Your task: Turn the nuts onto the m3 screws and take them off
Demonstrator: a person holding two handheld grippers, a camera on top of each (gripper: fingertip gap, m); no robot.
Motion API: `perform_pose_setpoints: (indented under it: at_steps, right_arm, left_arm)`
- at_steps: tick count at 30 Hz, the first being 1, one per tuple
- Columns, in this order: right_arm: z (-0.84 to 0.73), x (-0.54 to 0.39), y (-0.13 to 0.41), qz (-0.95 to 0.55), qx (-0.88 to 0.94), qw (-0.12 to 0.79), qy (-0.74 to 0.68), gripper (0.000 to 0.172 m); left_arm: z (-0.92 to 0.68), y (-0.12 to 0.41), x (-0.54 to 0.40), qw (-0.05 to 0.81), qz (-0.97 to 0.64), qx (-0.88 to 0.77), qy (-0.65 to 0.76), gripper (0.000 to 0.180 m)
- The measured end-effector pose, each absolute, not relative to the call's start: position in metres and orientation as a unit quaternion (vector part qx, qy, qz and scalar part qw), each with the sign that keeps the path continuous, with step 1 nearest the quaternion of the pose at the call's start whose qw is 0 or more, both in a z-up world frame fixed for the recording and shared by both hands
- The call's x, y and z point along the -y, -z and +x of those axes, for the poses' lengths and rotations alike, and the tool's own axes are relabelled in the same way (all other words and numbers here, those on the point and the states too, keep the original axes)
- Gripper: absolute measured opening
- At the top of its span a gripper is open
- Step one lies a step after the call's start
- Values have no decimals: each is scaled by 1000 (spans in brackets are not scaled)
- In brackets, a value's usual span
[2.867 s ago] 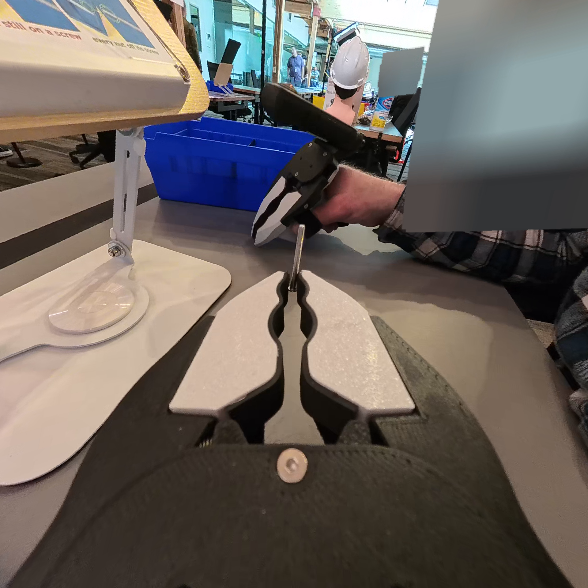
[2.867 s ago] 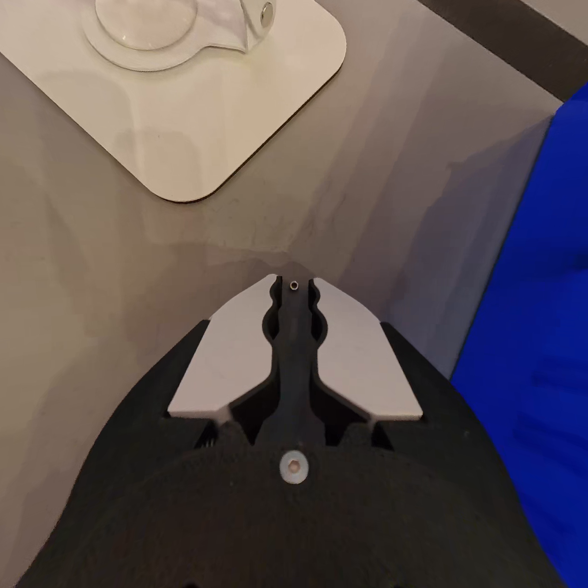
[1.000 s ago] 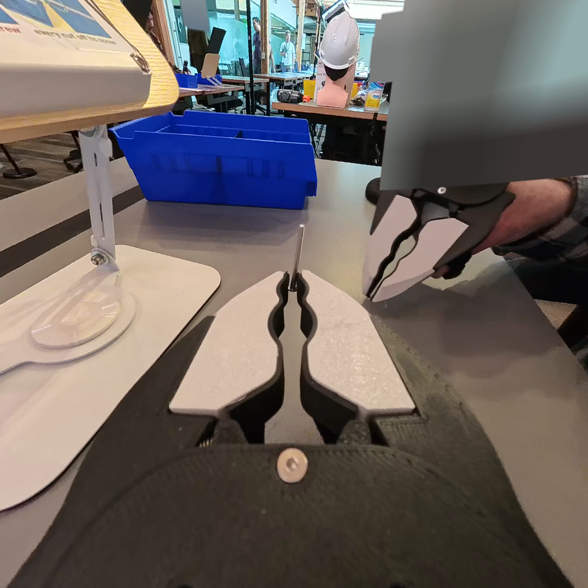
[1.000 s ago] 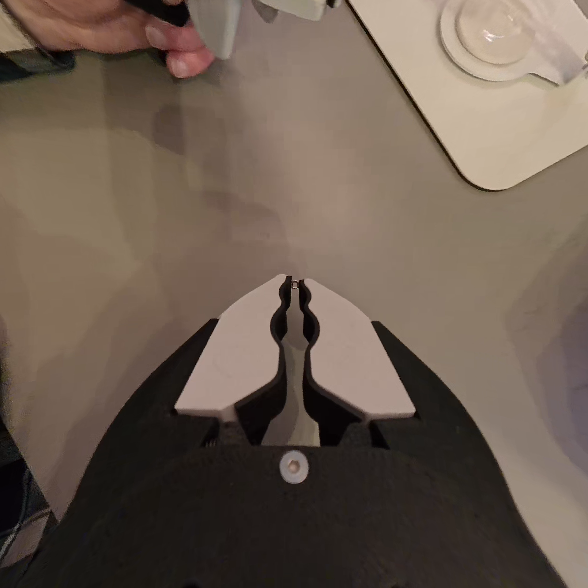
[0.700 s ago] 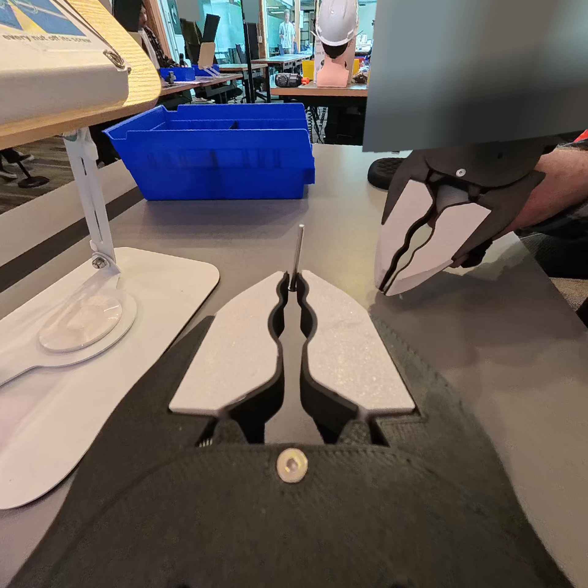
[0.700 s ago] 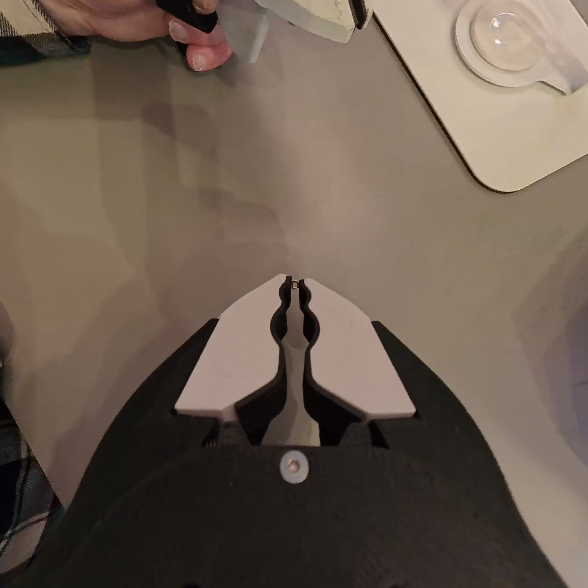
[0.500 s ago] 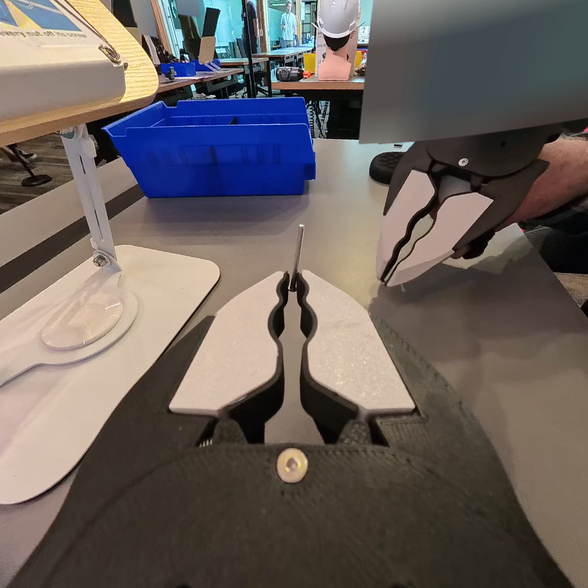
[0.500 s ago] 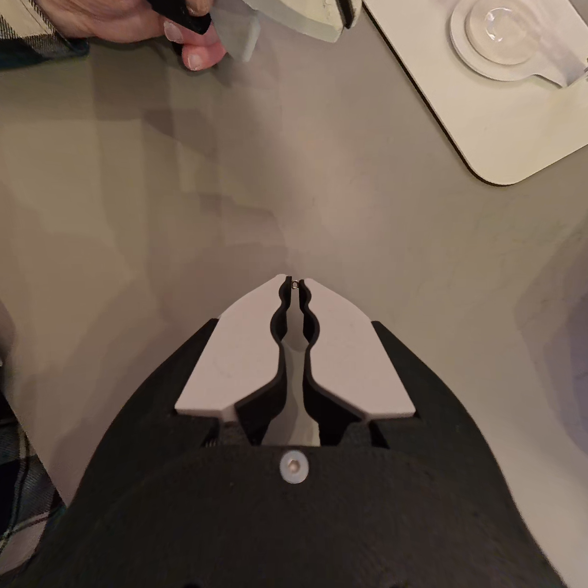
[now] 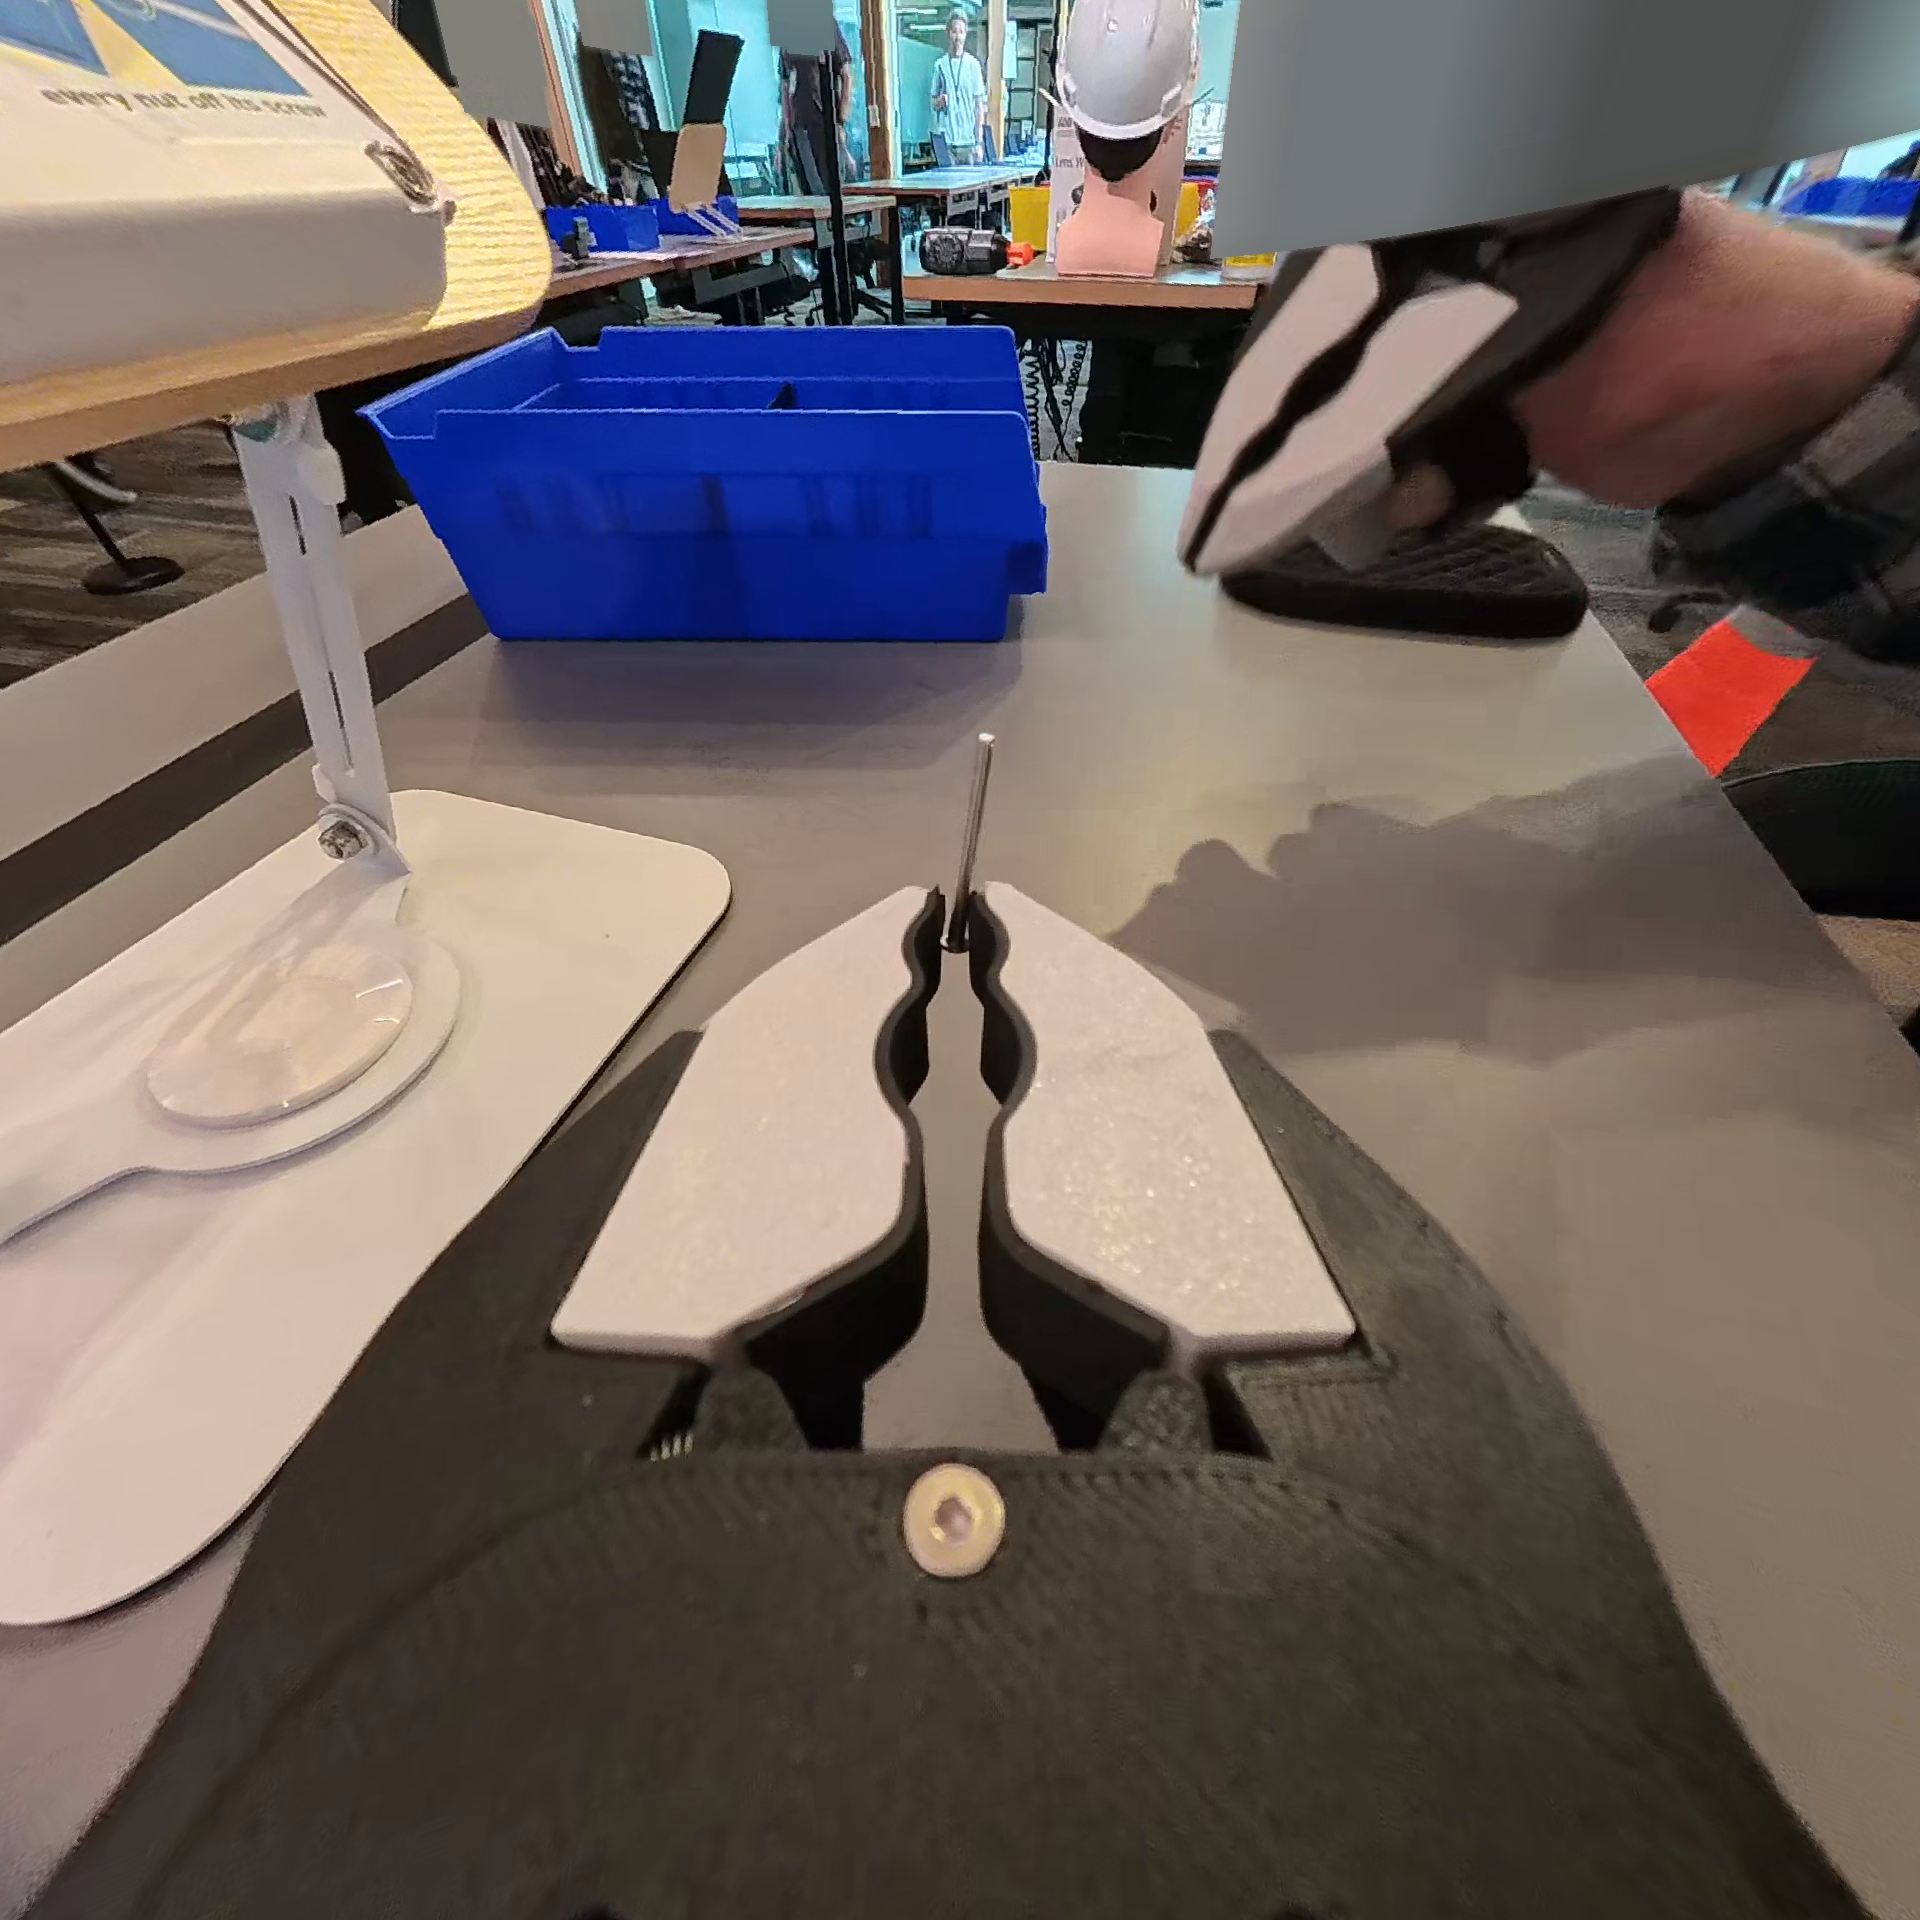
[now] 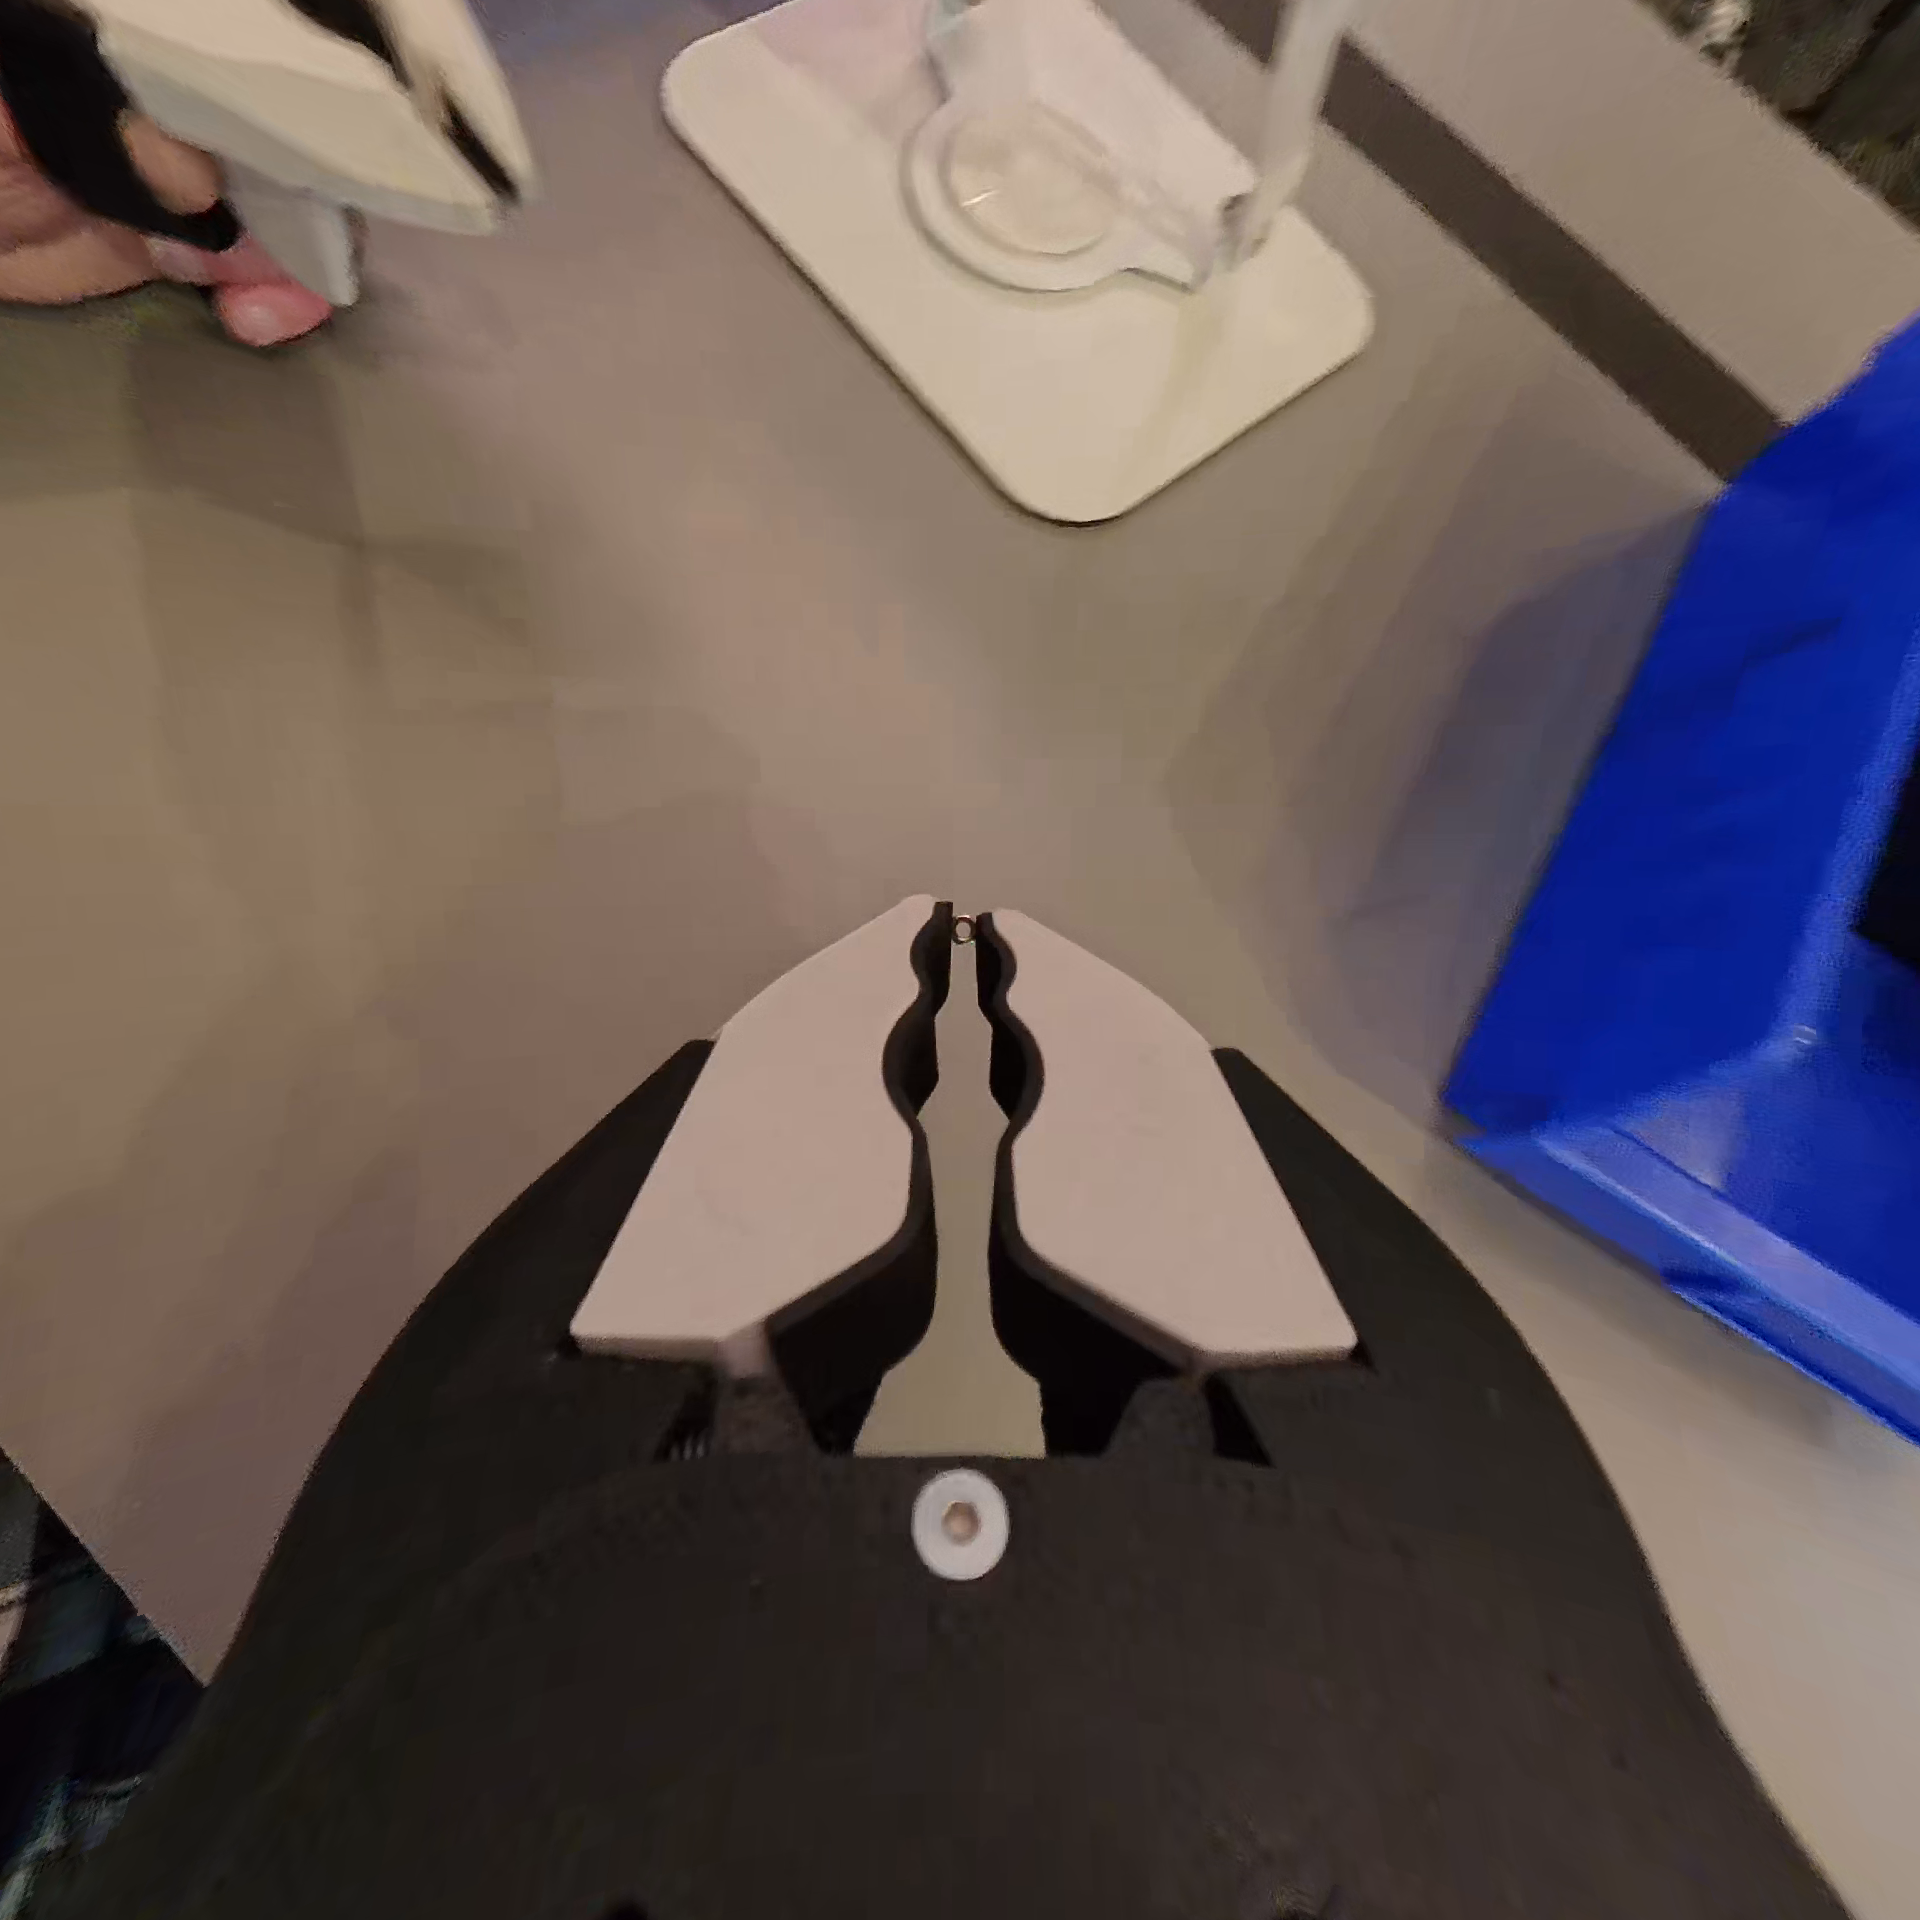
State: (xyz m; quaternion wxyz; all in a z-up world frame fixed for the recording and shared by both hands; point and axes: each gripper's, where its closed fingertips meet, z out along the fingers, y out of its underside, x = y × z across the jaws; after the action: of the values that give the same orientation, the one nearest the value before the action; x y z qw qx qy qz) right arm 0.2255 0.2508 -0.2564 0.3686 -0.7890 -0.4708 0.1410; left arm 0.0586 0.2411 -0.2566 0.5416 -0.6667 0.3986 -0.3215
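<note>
The left gripper (image 9: 954,912) jaws pinch a thin metal pin (image 9: 975,821); the right gripper (image 10: 964,920) jaws pinch a tiny metal ring (image 10: 963,928).

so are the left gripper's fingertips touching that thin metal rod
Touching. In the left wrist view the left gripper has both fingertips closed against the base of the thin metal rod, which stands up from between them.
</note>
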Motion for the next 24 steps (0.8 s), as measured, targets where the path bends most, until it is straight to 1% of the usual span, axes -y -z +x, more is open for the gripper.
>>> perform_pose_setpoints:
  at_steps: [4,7,11,15,17,18,20,24]
  right_arm:
    - [276,-304,225,-800,429,403,-118,5]
    - [313,-354,225,-819,401,401,-85,5]
    - [346,-408,257,-853,370,361,-71,5]
    - [357,-430,290,-877,358,312,-66,5]
    - [358,-433,298,-885,355,295,-63,6]
    - [357,-436,297,-886,351,295,-64,8]
    - [363,-438,296,-896,337,283,-59,24]
    - [366,-436,272,-888,325,320,-62,27]
  left_arm:
    - [58,257,-243,542,-668,-396,321,4]
    - [58,257,-243,542,-669,-395,320,4]
    - [58,256,-244,543,-669,-393,321,4]
    - [58,256,-243,542,-668,-393,324,4]
    - [57,256,-243,541,-668,-393,327,4]
    - [57,256,-243,541,-668,-393,329,4]
    - [57,255,-244,541,-667,-392,330,4]
    - [57,254,-243,542,-665,-388,336,4]
